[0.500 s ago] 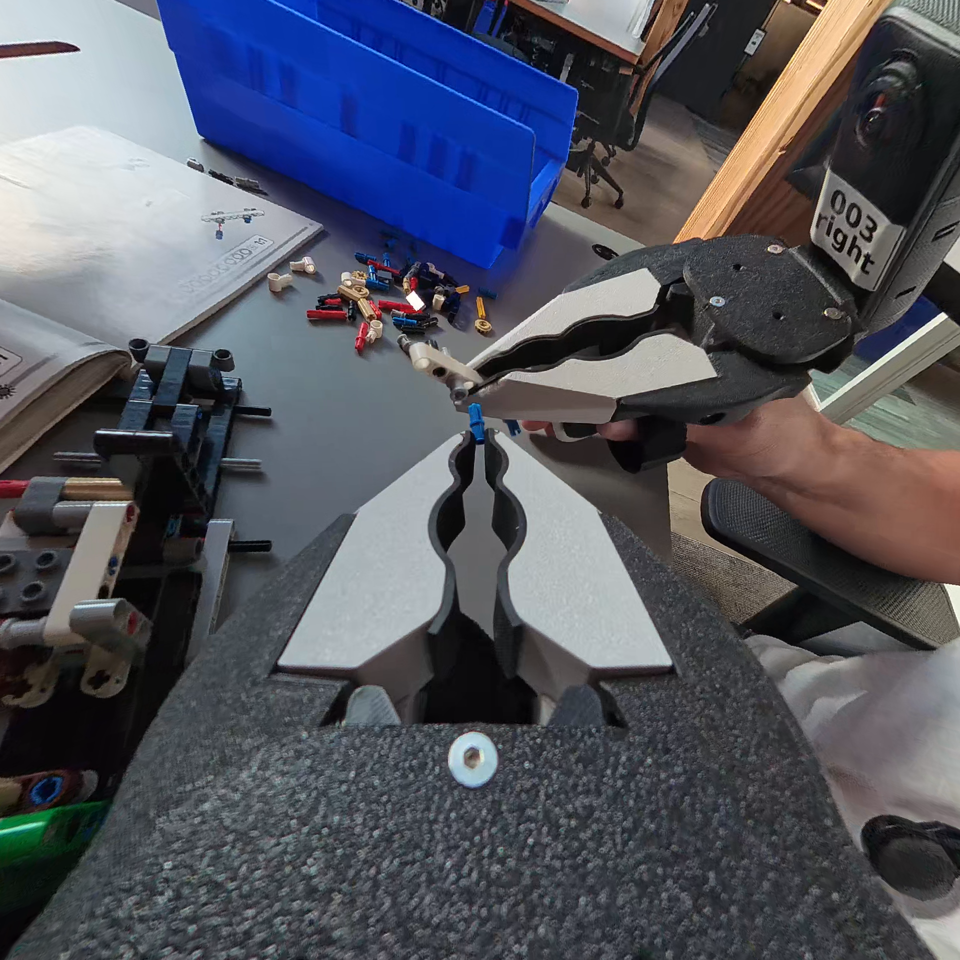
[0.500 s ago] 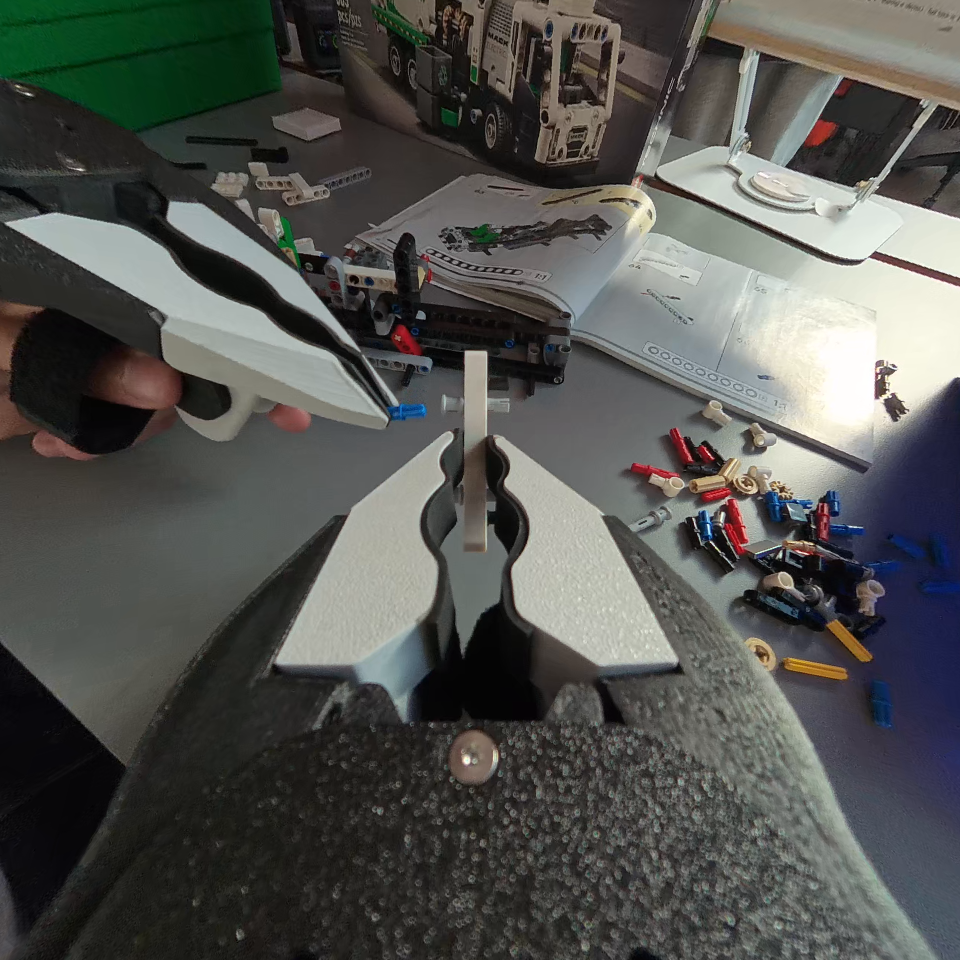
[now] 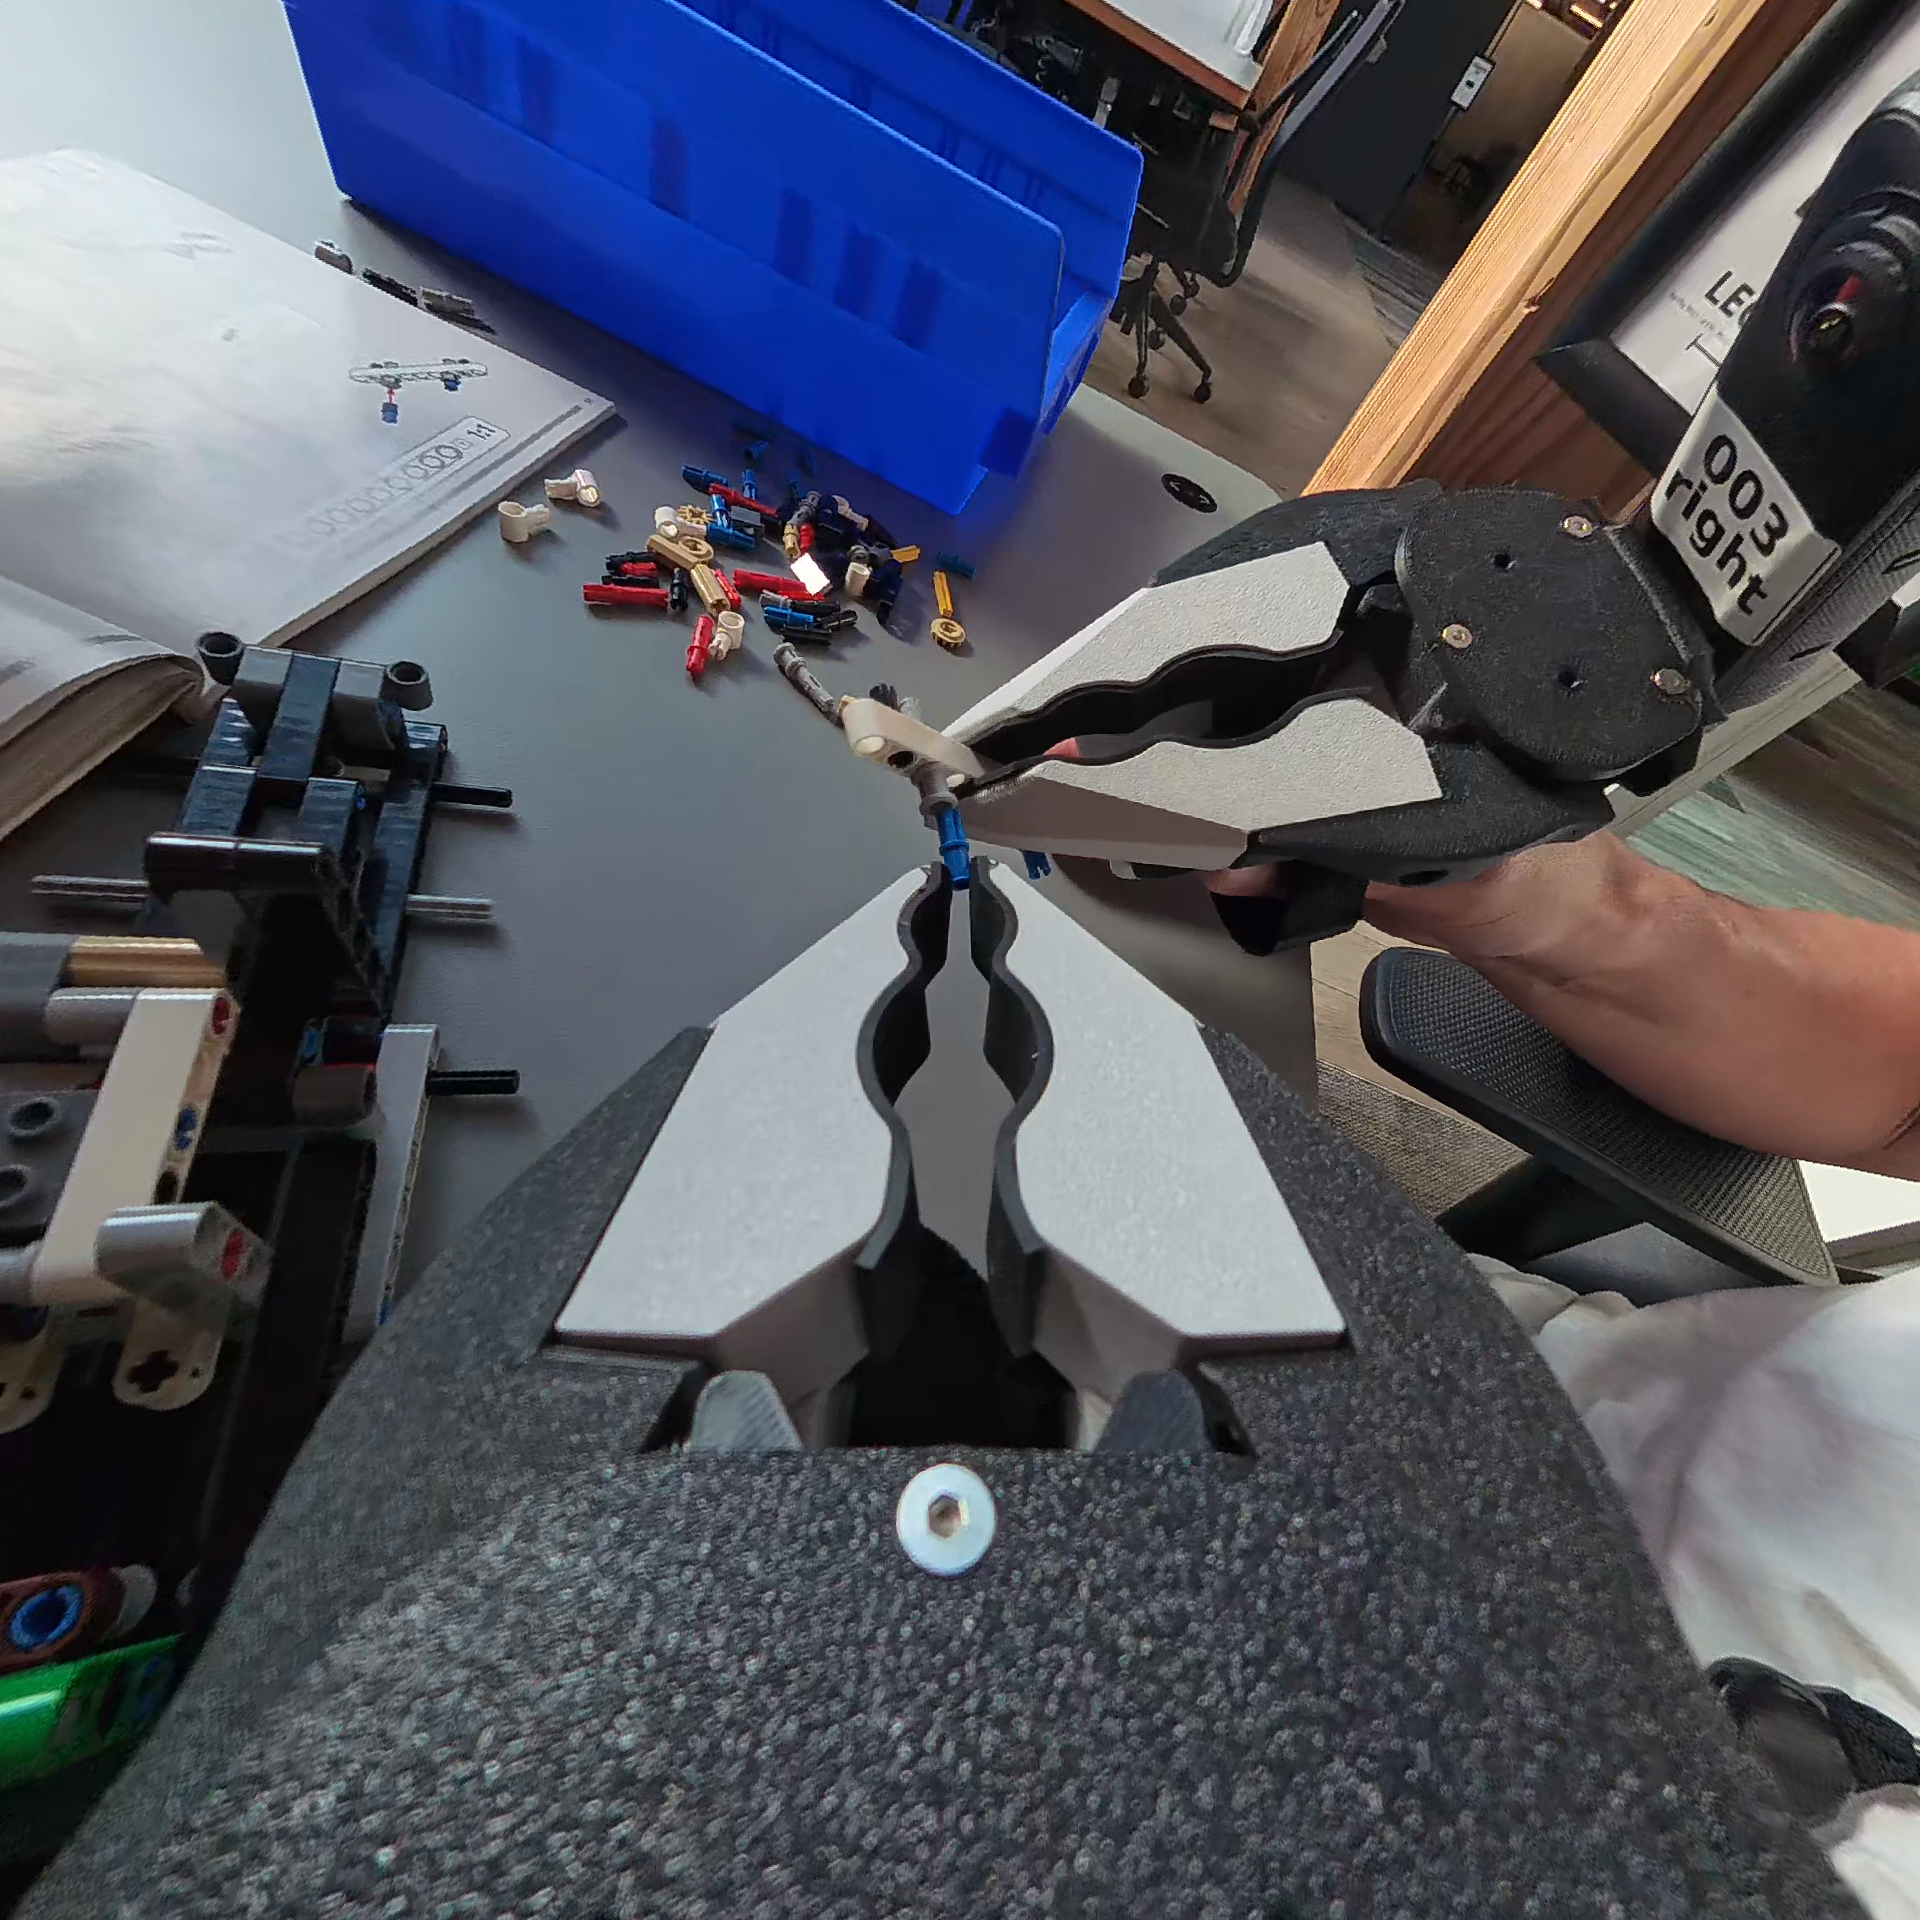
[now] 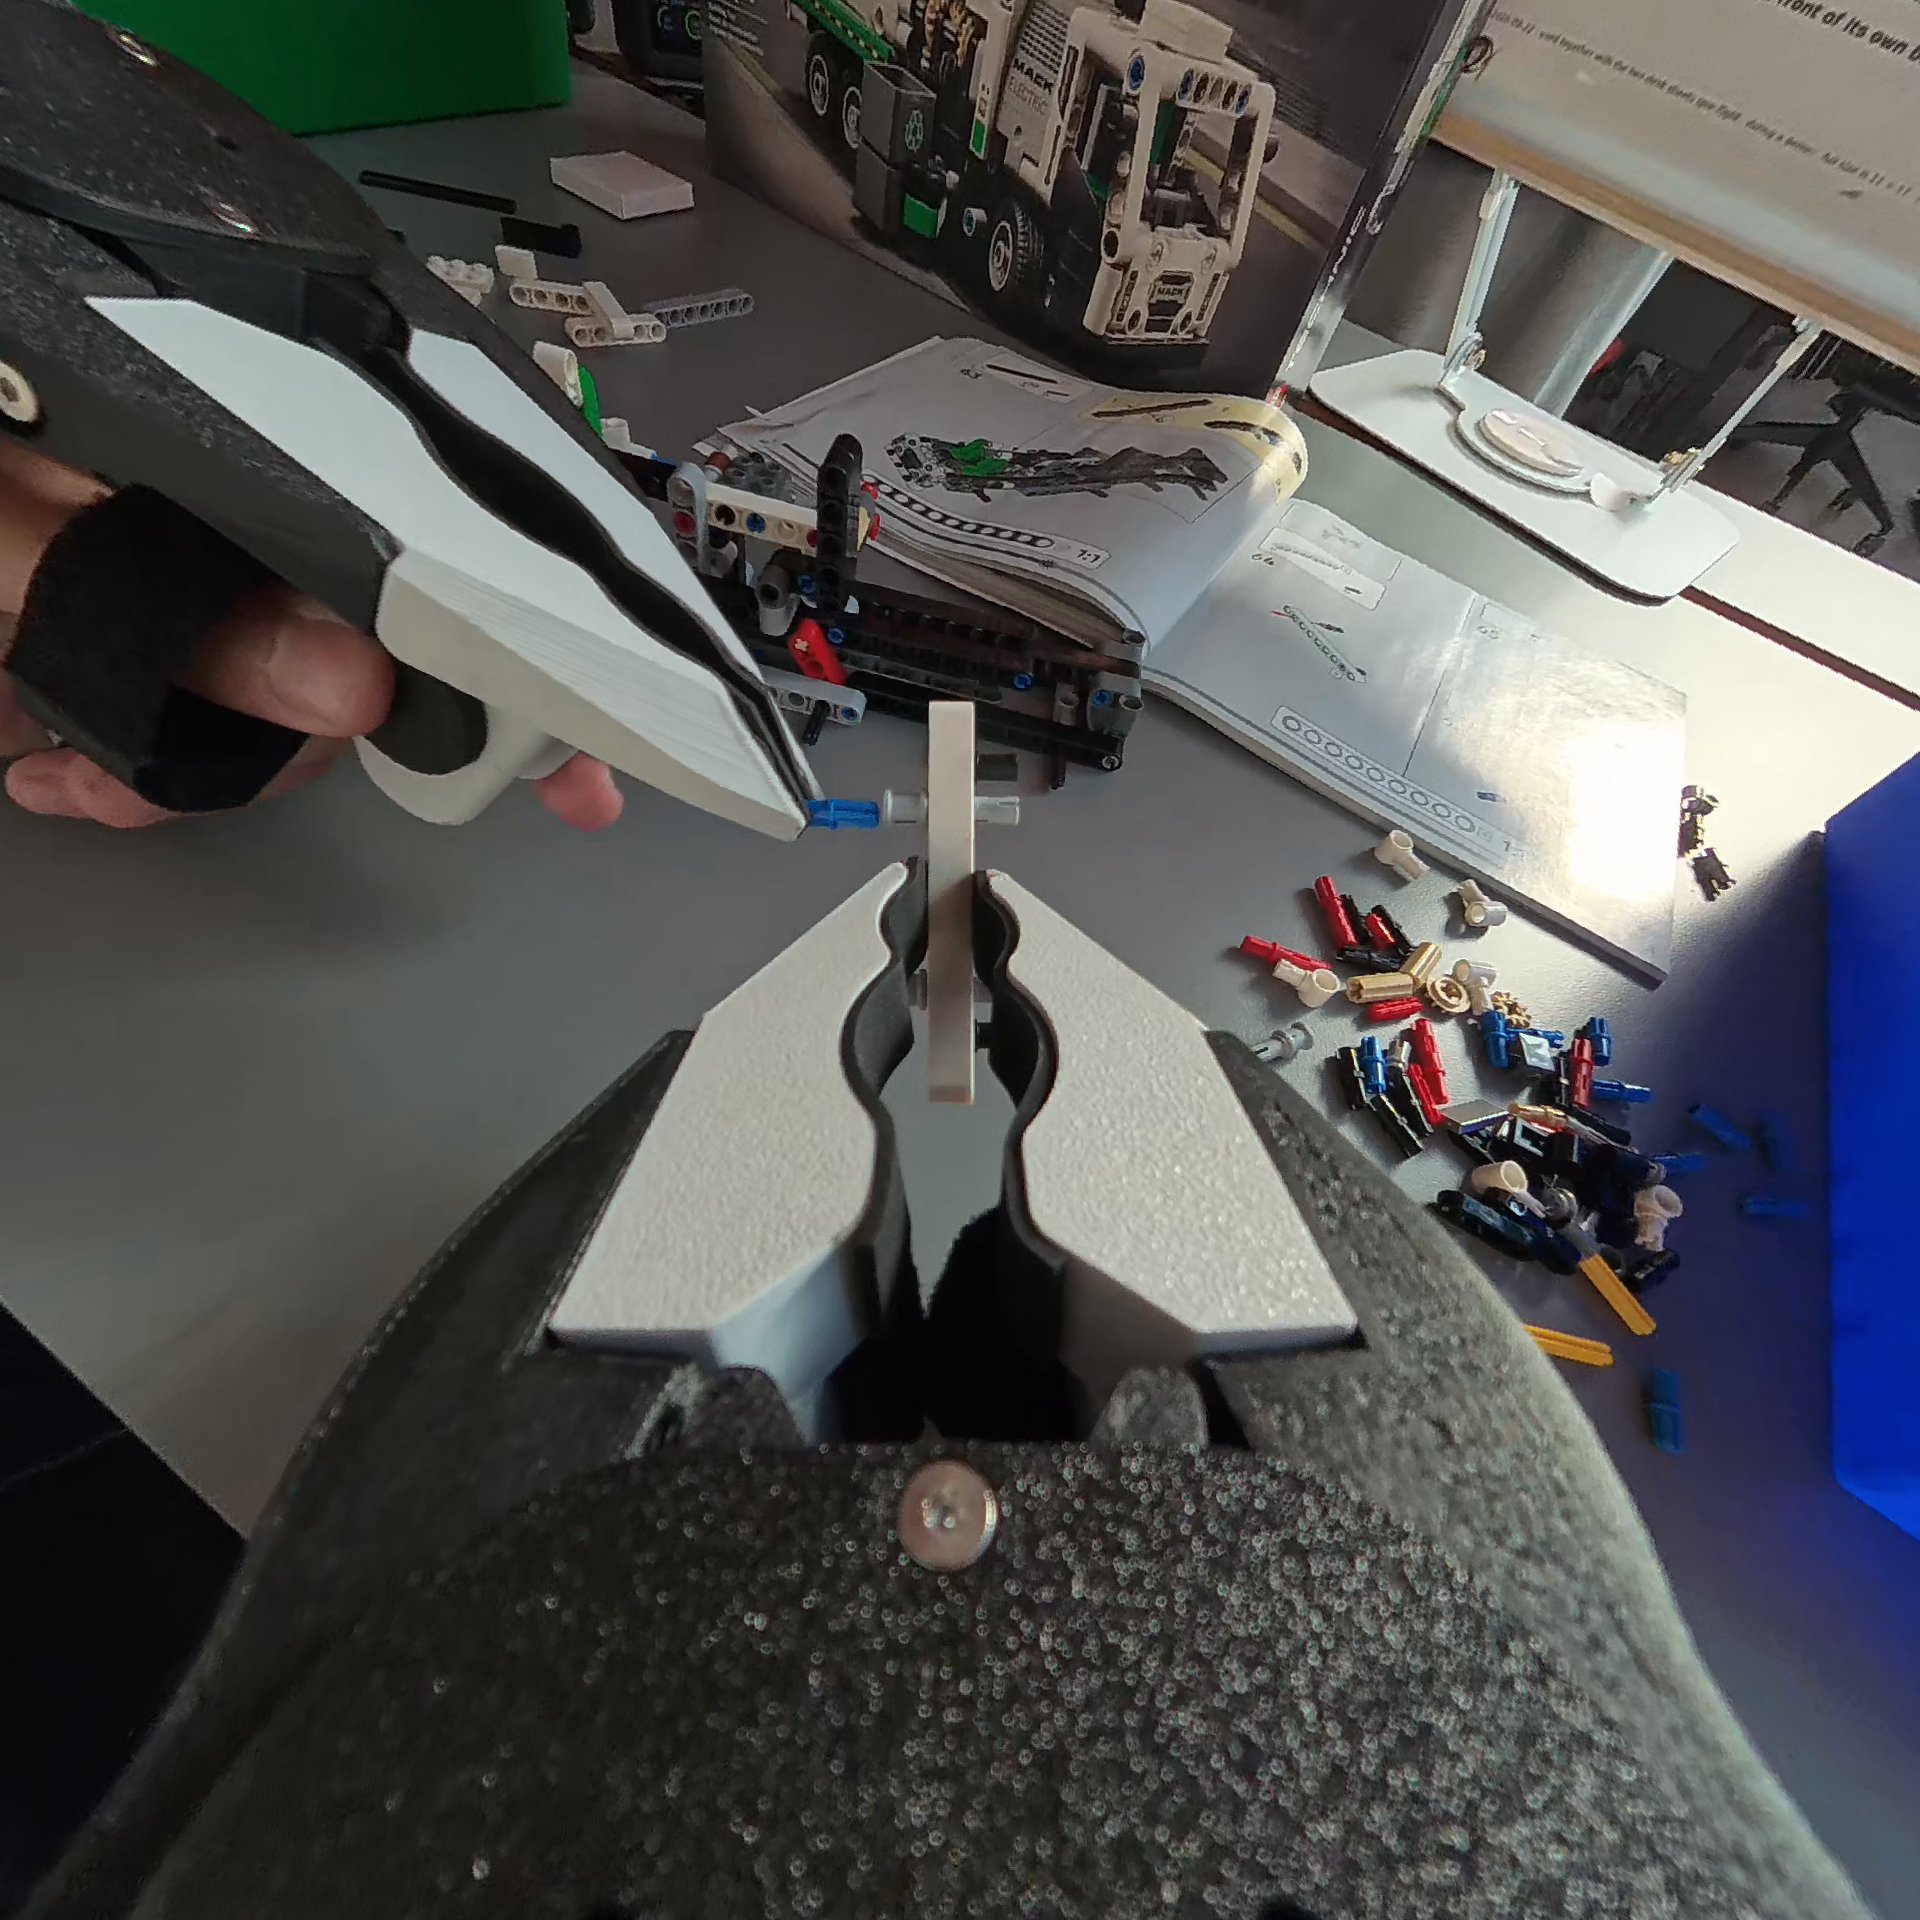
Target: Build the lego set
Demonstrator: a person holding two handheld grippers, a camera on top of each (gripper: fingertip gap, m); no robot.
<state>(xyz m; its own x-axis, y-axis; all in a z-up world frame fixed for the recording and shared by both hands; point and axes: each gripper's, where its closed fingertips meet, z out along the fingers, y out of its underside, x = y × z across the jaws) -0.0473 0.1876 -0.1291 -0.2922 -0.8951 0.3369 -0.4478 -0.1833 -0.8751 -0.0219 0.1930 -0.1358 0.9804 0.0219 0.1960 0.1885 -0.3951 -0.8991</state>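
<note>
Gray tabletop point(image 4: 312, 1039) spreads out under your two tools. On the left sits the half-built truck frame point(image 3: 260, 883), with its open instruction book point(image 3: 208, 416) just behind it. A lot is already joined there, but I think much of the truck is still left to build.

Your left gripper point(image 3: 958, 883) is clenched on a small blue pin point(image 3: 952, 842). The pin's tip is right at a little gray peg point(image 4: 906, 807) that sticks out of the white beam point(image 4: 951, 883).

Your right gripper point(image 4: 948, 878) is squeezed tight on that white beam and holds it up on its edge, above the table. The blue pin is not pushed on yet, so that is your next little job.

Farther right, a pile of loose pins point(image 4: 1475, 1091) lies on the table, waiting, just beside the blue bin point(image 3: 727, 208).
</note>
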